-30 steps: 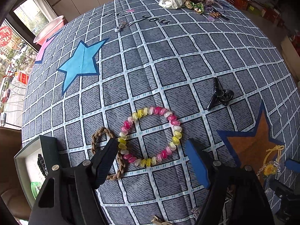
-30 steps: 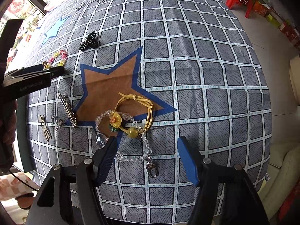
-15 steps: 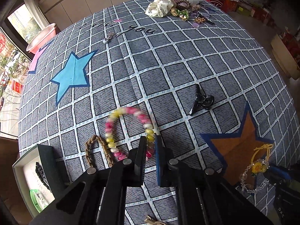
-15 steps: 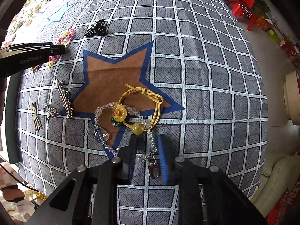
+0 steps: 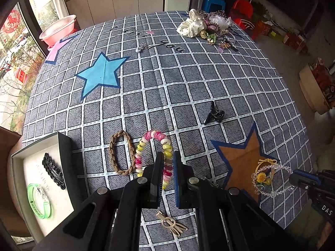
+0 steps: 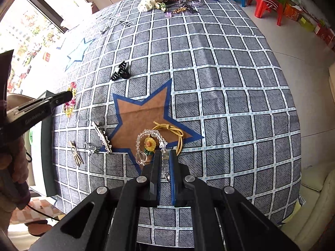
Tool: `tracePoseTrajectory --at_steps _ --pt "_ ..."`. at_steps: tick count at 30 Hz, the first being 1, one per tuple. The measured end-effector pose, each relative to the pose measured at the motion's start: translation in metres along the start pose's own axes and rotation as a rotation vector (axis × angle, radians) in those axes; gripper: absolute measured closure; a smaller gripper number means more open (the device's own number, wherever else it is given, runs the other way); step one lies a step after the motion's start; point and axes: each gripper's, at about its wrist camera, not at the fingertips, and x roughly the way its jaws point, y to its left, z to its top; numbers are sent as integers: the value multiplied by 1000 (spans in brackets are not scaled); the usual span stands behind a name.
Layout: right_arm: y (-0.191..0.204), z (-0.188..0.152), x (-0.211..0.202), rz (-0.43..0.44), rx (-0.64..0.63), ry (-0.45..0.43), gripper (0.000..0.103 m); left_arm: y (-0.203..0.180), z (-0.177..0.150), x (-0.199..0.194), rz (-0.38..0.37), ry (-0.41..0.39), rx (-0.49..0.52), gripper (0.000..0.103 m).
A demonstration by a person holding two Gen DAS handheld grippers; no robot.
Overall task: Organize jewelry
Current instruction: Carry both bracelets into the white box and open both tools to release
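My left gripper [image 5: 168,156] is shut on the pink, yellow and white bead bracelet [image 5: 153,137], which hangs folded and lifted off the grid-patterned cloth. A braided brown band [image 5: 120,152] lies just left of it. My right gripper [image 6: 165,153] is shut on the clear crystal bracelet [image 6: 149,135], pulled up above the brown star; its yellow flower charm [image 6: 149,144] dangles with it, and a yellow cord loop [image 6: 171,130] lies alongside. An open white box [image 5: 39,179] at the left edge holds a black beaded clip [image 5: 53,170] and a green band [image 5: 39,200].
A black claw clip [image 5: 214,114] lies mid-table. A beige hair clip [image 5: 171,223] and silver pins [image 6: 102,137] lie near the front edge. A heap of scrunchies and hair ornaments [image 5: 206,28] sits at the far side. A pink basin [image 5: 58,29] stands beyond the table.
Both grippers closed from wide open onto their bracelets, then rose. The bead bracelet folded from a flat ring and the crystal bracelet lifted off the brown star.
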Motion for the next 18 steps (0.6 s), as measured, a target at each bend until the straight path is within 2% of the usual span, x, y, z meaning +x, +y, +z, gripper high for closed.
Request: tracePoseTrajectory --at_steps 4,6,7,9,18 --pt "35 0 -11 18 -18 -25 96 12 -8 -15 -1 -14 -44 88" --pt "30 9 -14 31 -27 -34 96 18 -12 -22 0 -22 -64 88" --pt "10 12 -20 36 -34 -39 96 21 -15 -26 2 -27 -74 88" --pt "13 15 -29 41 -53 -51 96 29 -19 -33 7 -38 -94 88" --pt "64 32 -49 105 -161 -81 96 75 -49 -69 45 -81 -221 88"
